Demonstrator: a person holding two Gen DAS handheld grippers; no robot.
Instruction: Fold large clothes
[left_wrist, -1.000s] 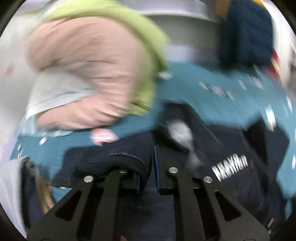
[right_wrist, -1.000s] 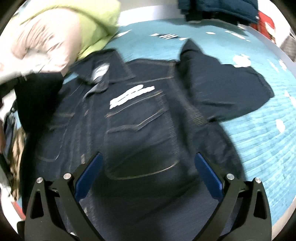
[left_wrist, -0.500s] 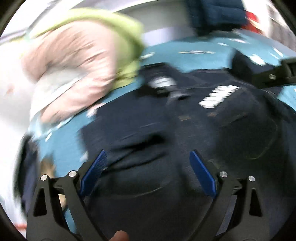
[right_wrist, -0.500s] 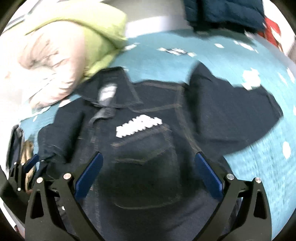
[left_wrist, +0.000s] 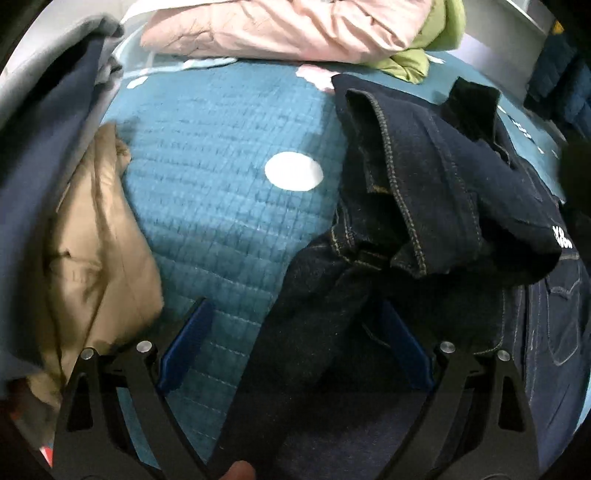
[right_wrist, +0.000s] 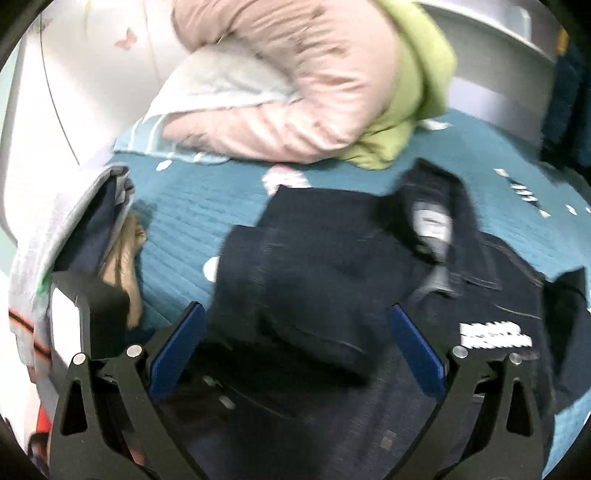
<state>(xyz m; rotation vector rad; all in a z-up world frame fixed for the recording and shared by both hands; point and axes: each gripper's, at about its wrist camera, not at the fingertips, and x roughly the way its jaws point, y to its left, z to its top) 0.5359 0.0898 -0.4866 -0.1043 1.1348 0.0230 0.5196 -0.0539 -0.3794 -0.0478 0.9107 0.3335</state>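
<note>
1. Teal quilted bedcover (left_wrist: 221, 192) with white dots forms the work surface beneath both grippers; no bin, basket or other container appears in either view.
2. Left gripper (left_wrist: 295, 347): blue-padded fingers (left_wrist: 184, 347) spread wide, gripping nothing; a dark fold of the denim jacket (left_wrist: 424, 192) lies between them.
3. Right gripper (right_wrist: 295, 347): fingers (right_wrist: 177, 347) likewise spread wide and empty, with the jacket's folded panel between and just ahead of them.
4. Denim jacket: dark blue, lying on the bedcover, a sleeve bunched over the body ahead and right of the left fingers; white lettering (right_wrist: 495, 334) sits just beyond the right gripper's right finger.
5. Tan garment (left_wrist: 96, 251) and navy garment (left_wrist: 40, 147), heaped left of the left fingers.
6. Pink padded jacket (right_wrist: 303, 92) and green garment (right_wrist: 413, 92), piled farthest ahead at the bed's far edge.
</note>
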